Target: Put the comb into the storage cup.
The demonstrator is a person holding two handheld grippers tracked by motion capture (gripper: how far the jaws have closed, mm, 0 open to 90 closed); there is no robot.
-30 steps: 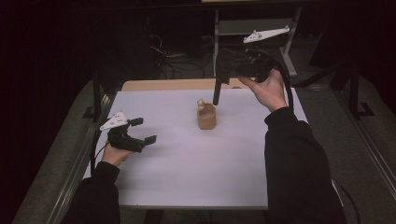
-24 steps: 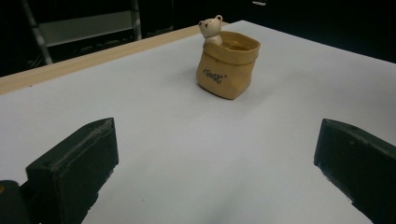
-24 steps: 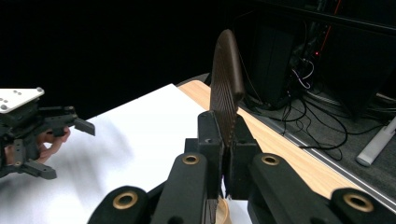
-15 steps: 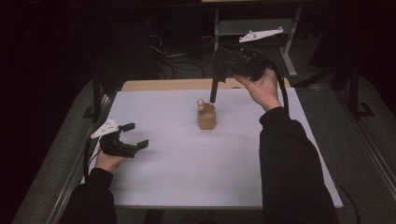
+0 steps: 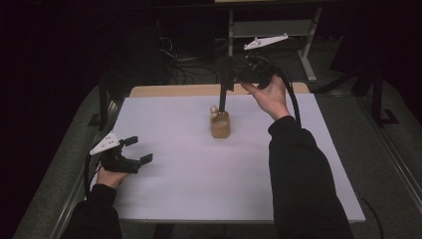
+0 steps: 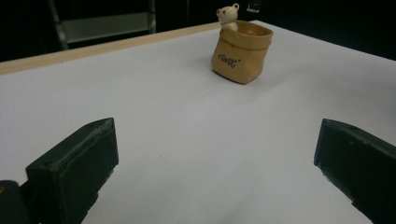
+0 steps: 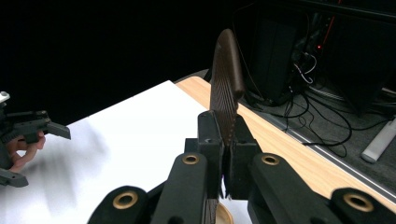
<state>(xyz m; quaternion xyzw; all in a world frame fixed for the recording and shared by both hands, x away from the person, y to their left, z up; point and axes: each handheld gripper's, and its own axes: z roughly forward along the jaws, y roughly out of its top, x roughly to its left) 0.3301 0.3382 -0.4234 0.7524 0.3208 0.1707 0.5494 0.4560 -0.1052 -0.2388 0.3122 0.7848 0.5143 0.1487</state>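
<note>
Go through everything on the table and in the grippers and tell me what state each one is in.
Right gripper: shut on comb, held above the pot.
Comb: dark, clamped between the jaws, its end down by the pot in the high view.
Pot: upright, open-topped, small bear at its rim.
Left gripper: open, nothing between its jaws, low over the table.
Table: covered in white.

Your white table top [image 5: 199,164] glows bright from overhead light while everything around it sinks into near black; soft, faint shadows under the bear pot [image 6: 240,53], no harsh glare; your left gripper view looks slightly hazy, and the near jaws in your right gripper view blur
</note>
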